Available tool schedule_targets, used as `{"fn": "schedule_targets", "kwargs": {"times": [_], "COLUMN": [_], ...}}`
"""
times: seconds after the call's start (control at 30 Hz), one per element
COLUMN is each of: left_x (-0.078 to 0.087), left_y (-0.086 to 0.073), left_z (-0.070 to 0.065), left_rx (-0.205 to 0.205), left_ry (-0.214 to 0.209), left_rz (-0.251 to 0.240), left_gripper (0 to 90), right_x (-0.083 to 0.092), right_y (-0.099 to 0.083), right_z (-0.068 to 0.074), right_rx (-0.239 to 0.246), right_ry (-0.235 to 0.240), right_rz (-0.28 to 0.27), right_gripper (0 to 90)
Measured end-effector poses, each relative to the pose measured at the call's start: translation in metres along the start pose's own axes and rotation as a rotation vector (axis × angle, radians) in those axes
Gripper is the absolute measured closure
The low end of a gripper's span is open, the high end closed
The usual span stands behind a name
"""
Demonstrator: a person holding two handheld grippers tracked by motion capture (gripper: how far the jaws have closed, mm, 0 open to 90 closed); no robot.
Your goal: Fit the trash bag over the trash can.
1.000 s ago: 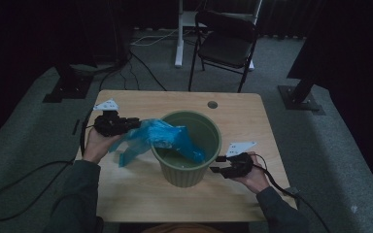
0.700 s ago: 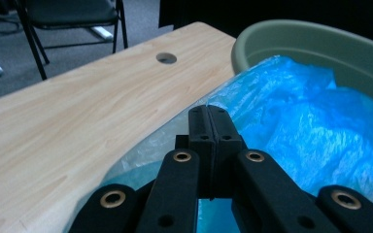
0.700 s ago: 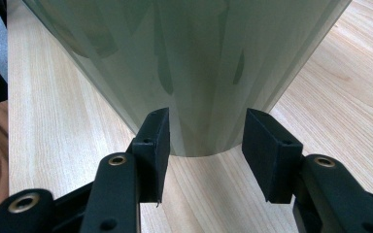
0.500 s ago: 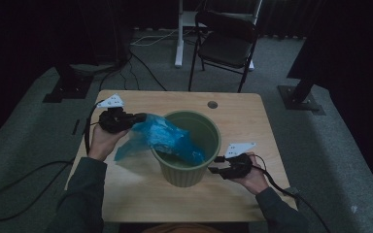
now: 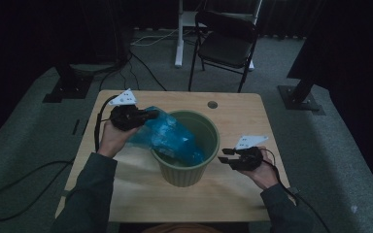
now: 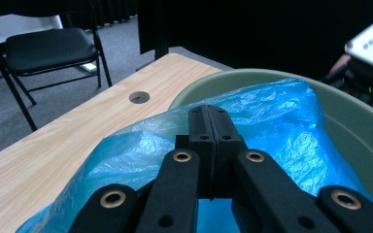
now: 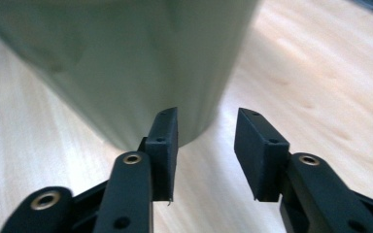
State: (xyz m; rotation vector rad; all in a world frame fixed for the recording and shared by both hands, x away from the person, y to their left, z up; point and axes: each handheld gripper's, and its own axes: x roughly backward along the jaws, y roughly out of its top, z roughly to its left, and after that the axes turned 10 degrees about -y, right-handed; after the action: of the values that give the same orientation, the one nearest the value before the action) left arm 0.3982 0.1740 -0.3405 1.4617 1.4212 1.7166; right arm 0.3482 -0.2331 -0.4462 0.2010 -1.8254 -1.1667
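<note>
A green plastic bin [image 5: 184,170] stands in the middle of the wooden table [image 5: 233,199]. A crumpled blue plastic bag [image 5: 170,138] lies over the bin's left rim and reaches down inside. My left gripper [image 5: 148,115] is shut on the bag's outer end, just left of the rim; in the left gripper view the jaws [image 6: 209,127] are pressed together with the bag [image 6: 281,126] bunched around them and the bin [image 6: 364,131] behind. My right gripper [image 5: 226,156] is at the bin's right side; its jaws have just been closing, still apart [image 7: 205,141], nothing between them, the bin wall [image 7: 126,63] close ahead.
A round cable hole [image 5: 212,104] sits near the table's far edge. A black folding chair [image 5: 228,43] and a white stand leg [image 5: 178,39] are on the carpet beyond the table. Cables trail on the floor at left [image 5: 24,179].
My left gripper has carried the bag's end up and toward the bin, so more of the bag lies over the rim. The right gripper has risen slightly and its jaws have narrowed.
</note>
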Motion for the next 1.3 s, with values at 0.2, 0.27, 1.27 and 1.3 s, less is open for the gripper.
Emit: {"fn": "schedule_targets", "kwargs": {"times": [0.2, 0.27, 1.27, 1.3], "left_x": [-0.009, -0.012, -0.037, -0.038], "left_y": [0.010, 0.013, 0.025, 0.025], "left_z": [-0.005, -0.007, -0.021, -0.022], "left_rx": [-0.024, -0.035, -0.071, -0.072], "left_ry": [-0.006, -0.009, -0.047, -0.048], "left_rz": [0.011, 0.018, 0.041, 0.042], "left_gripper": [89.8, 89.8, 89.8, 89.8], "right_x": [0.025, 0.029, 0.021, 0.019], "right_y": [0.011, 0.016, 0.130, 0.134], "right_z": [-0.019, -0.021, 0.005, 0.007], "right_rx": [-0.044, -0.047, 0.018, 0.028], "right_ry": [-0.039, -0.036, 0.163, 0.164], "right_rz": [-0.057, -0.072, -0.210, -0.206], "right_gripper": [65.7, 66.8, 60.6, 60.5]}}
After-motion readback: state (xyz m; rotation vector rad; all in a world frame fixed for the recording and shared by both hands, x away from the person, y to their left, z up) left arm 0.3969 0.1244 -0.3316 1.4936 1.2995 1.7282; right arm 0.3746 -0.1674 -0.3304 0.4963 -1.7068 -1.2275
